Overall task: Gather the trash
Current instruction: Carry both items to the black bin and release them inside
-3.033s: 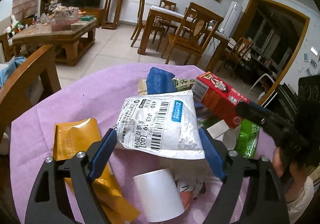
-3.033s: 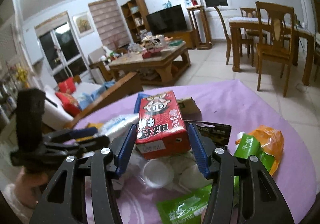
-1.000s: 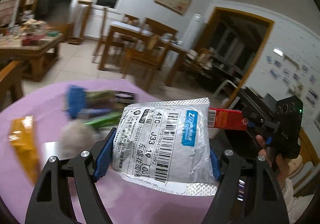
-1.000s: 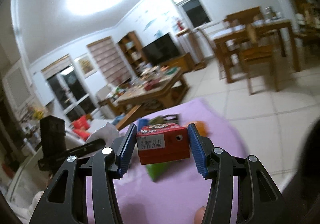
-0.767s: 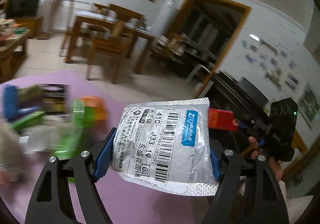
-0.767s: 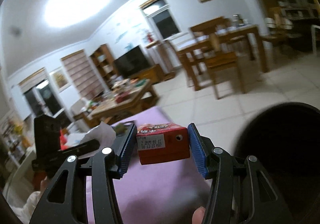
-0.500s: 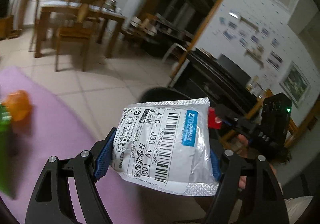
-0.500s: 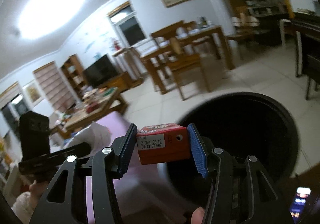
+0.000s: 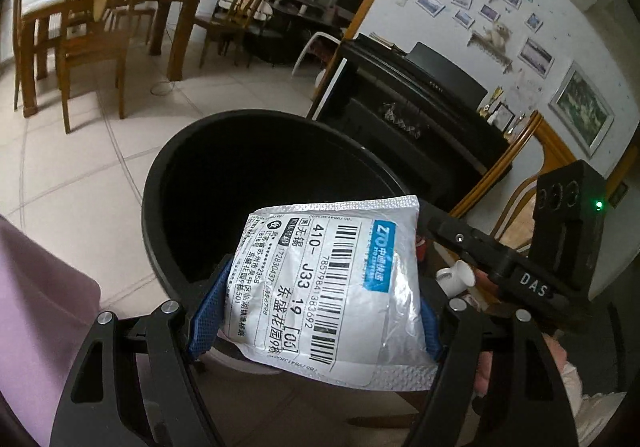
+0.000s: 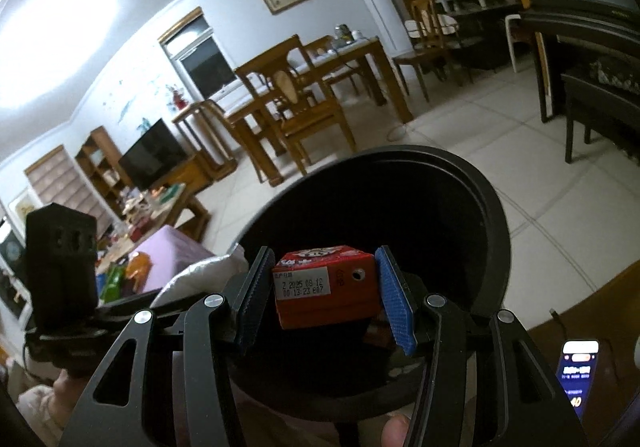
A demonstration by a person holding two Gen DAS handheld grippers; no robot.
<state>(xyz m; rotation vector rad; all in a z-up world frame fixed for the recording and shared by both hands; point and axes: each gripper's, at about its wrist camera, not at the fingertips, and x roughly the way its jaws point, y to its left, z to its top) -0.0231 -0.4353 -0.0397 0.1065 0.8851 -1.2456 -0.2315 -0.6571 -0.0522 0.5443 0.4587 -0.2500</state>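
Both hands are at the black trash bin [image 9: 256, 183] with a load each — the step in hand looks like the drop. The left gripper [image 9: 320, 311] has its blue pads [image 9: 208, 315] clamped on the silver courier pouch [image 9: 336, 287], which hangs at about 5 o'clock of the bin's mouth in the left wrist view, partly over the near rim and partly outside it. The right gripper [image 10: 326, 295] is closed on the red drink carton [image 10: 326, 289], held level with the dark opening of the bin [image 10: 472, 207] filling the view behind and below it; in that view the left tool sits at 9 o'clock, close beside. To do this well, I would push the pouch further toward 12 o'clock, so that its whole body is over the hole before the jaws part; being limp and light, it could catch on the rim or slide down the outside. The carton seems well placed and should fall straight. Letting go one at a time would keep the two tools from knocking. A corner of the purple tablecloth [image 9: 36, 311] shows at 8 o'clock, with more litter still lying on it in the right wrist view.
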